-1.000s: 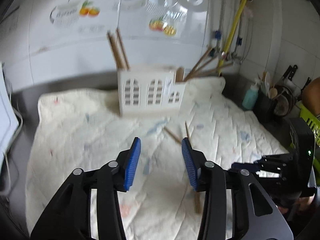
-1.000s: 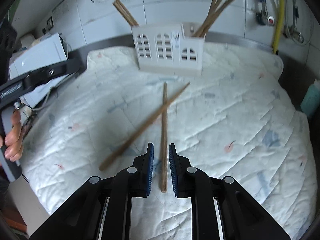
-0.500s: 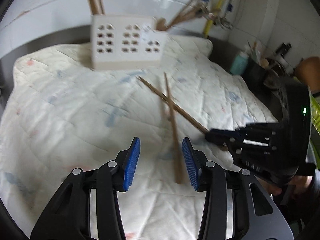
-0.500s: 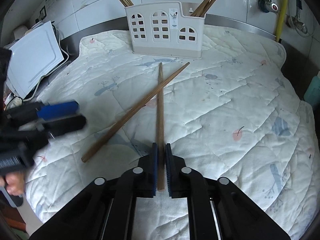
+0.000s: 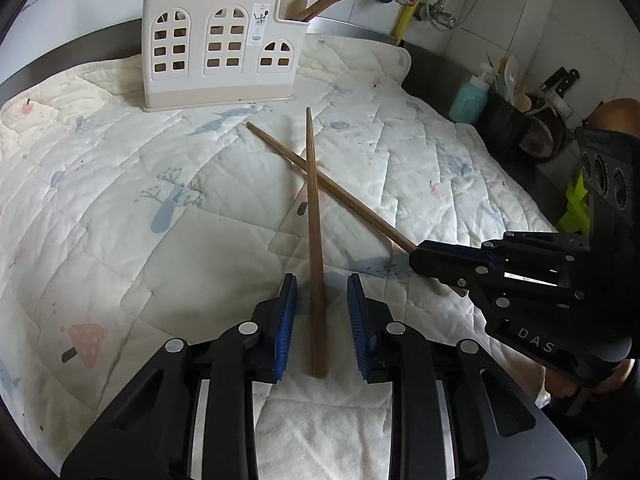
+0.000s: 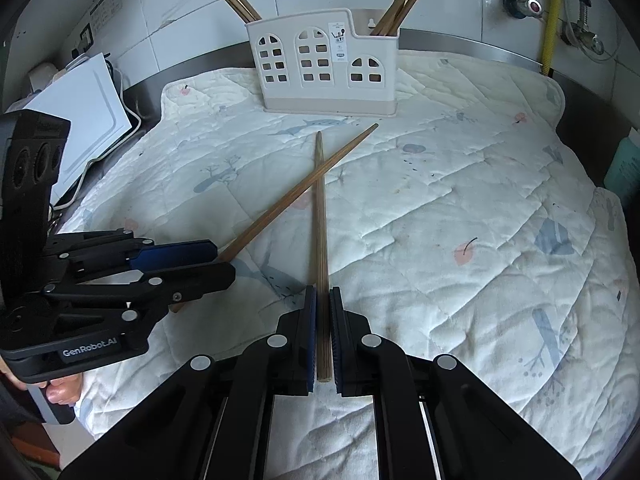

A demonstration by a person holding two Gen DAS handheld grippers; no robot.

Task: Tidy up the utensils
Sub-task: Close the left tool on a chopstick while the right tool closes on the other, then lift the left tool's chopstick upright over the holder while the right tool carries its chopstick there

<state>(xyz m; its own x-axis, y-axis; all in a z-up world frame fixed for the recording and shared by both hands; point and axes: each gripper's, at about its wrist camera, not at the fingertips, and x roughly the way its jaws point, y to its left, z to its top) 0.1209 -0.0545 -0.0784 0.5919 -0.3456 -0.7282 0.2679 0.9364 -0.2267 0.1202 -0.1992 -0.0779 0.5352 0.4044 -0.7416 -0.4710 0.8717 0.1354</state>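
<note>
Two brown chopsticks lie crossed on the quilted mat. In the left wrist view my left gripper (image 5: 322, 292) is open, its blue pads either side of the near end of one chopstick (image 5: 314, 240). My right gripper (image 6: 322, 304) is shut on the near end of the other chopstick (image 6: 320, 216), which still rests on the mat. The right gripper also shows in the left wrist view (image 5: 424, 260), at the end of that chopstick (image 5: 340, 196). The white holder (image 5: 220, 44) with more chopsticks stands at the back; it also shows in the right wrist view (image 6: 324, 68).
The mat (image 6: 460, 208) covers a steel counter. A white appliance (image 6: 84, 116) sits at the left. A teal bottle (image 5: 470, 100) and a dark pot with tools (image 5: 516, 128) stand at the right. Pipes run up the tiled wall (image 6: 548, 20).
My left gripper dropped down and moved in around the near end of one chopstick. My right gripper closed on the other chopstick about half a second ago and holds it still.
</note>
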